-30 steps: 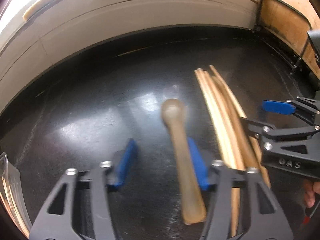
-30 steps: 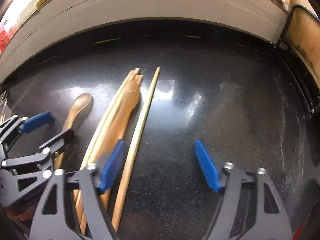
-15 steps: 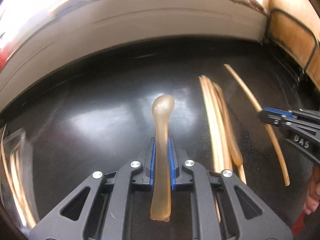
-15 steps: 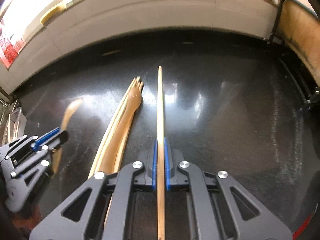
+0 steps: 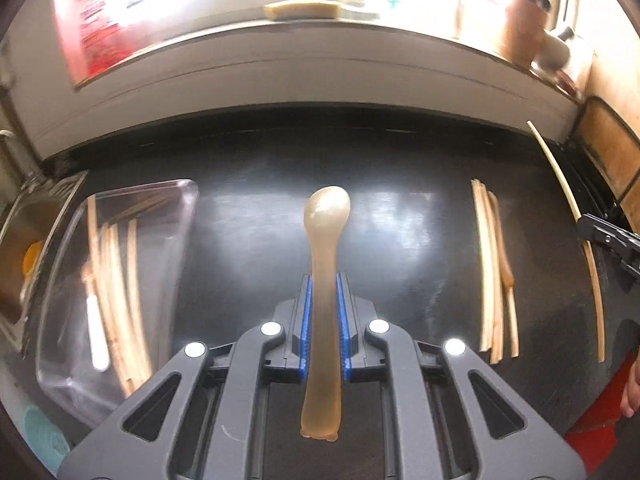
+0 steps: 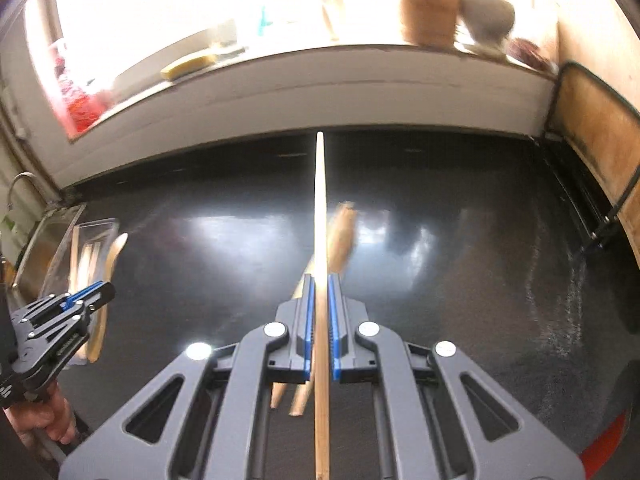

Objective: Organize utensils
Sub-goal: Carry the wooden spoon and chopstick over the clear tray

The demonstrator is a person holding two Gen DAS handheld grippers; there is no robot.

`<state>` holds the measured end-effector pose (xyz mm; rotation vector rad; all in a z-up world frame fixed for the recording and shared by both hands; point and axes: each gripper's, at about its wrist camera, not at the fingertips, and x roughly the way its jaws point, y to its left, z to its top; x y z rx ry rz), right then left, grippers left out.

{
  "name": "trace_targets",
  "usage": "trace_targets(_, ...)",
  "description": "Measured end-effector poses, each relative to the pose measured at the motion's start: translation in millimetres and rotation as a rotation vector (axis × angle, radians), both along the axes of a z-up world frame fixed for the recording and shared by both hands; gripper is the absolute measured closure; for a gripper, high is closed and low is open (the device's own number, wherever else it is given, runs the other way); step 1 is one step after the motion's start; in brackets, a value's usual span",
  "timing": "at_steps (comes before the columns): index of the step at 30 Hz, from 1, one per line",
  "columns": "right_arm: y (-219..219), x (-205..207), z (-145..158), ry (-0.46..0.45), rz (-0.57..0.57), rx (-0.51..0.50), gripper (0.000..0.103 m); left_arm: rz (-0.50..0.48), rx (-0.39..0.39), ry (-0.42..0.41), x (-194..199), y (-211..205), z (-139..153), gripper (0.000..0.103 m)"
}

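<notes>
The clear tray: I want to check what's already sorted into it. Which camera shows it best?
The left wrist view. There the clear tray fills the left side, with several wooden sticks inside, though blurred. The right wrist view shows only a small, distant part of it at the left edge, behind the left gripper.

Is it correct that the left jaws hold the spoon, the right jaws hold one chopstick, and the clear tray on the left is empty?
Not quite. The left gripper does hold the spoon and the right gripper one chopstick, but the clear tray is not empty: the left wrist view shows several wooden sticks lying in it.
</notes>
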<state>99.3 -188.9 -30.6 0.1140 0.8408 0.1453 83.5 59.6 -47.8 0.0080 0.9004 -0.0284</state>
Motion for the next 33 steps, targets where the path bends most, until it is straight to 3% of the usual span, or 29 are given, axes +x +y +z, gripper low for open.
trace_targets(5,50,-10,19,-0.031,0.098,0.004,0.096,0.073,-0.008,-0.043,-26,50,18,0.092)
trace_targets(18,200,-15,41,-0.044,0.361,0.036,0.096,0.278,0.004,-0.05,-65,161,33,0.092)
trace_targets(23,256,-17,45,-0.027,0.458,0.072,0.096,0.34,-0.003,-0.04,-76,196,32,0.092)
trace_targets(25,275,-15,45,-0.009,0.49,0.097,0.096,0.356,-0.044,-0.032,-79,213,30,0.092)
trace_targets(27,289,-13,45,0.016,0.516,0.129,0.096,0.368,-0.084,-0.024,-80,225,27,0.092)
trace_targets(33,319,5,34,0.097,0.546,0.189,0.096,0.383,-0.107,-0.011,-69,240,19,0.092)
